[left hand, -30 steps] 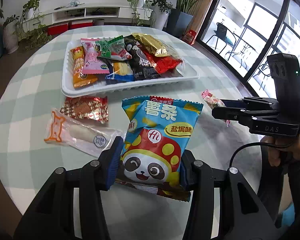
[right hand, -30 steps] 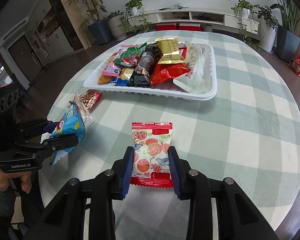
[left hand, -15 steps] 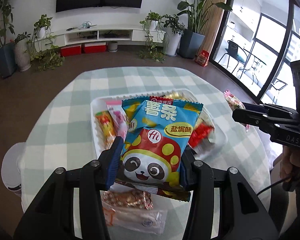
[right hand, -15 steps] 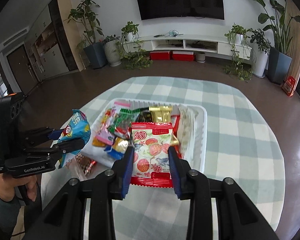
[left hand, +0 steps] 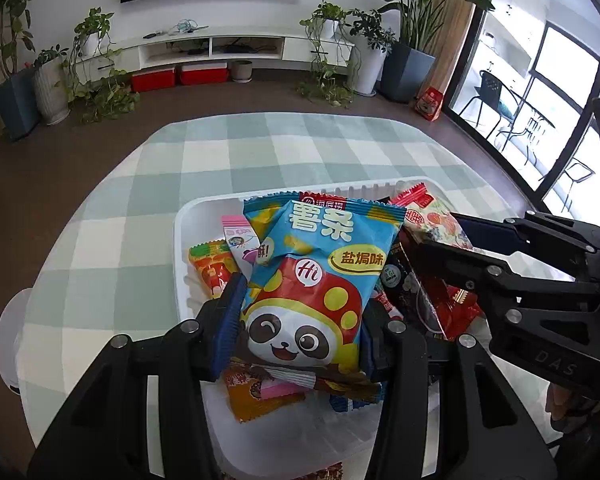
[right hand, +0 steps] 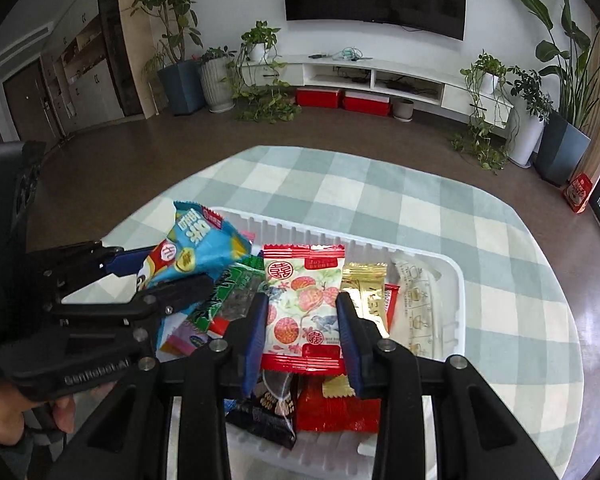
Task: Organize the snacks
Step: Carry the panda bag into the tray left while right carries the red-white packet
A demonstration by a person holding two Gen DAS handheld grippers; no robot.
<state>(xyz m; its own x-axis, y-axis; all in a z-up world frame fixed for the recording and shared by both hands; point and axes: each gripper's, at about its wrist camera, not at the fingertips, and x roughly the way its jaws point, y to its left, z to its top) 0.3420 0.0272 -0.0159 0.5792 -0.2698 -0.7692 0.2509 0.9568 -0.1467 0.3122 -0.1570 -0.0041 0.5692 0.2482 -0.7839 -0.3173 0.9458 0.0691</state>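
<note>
Checked green-and-white cloth covers the round table [left hand: 228, 152] under me, with a television, a low white shelf and potted plants along the far wall. On the cloth sits a white tray [right hand: 456, 280] already crowded with snack packets.

My left gripper [left hand: 296, 320] is closed on a blue panda packet [left hand: 320, 276], its blue pads pressing the packet's two sides, and I hold it above the tray's left half. Under it in the tray lie an orange packet [left hand: 210, 268] and a pink one [left hand: 240, 240].

My right gripper [right hand: 302, 332] is clamped on a white packet with red fruit [right hand: 304, 304], pads tight against both edges, and it hangs over the middle of the tray. Beside it in the tray I see a gold packet [right hand: 366, 288], a long pale wrapper [right hand: 418, 304] by the right wall, a green packet [right hand: 228, 292], and nearer me a black packet [right hand: 268, 412] and a red one [right hand: 336, 408].

The two grippers are close side by side, both tilted down toward the tray. A hand [right hand: 8, 412] shows at the lower left of the right view, gripping the left tool's handle.
</note>
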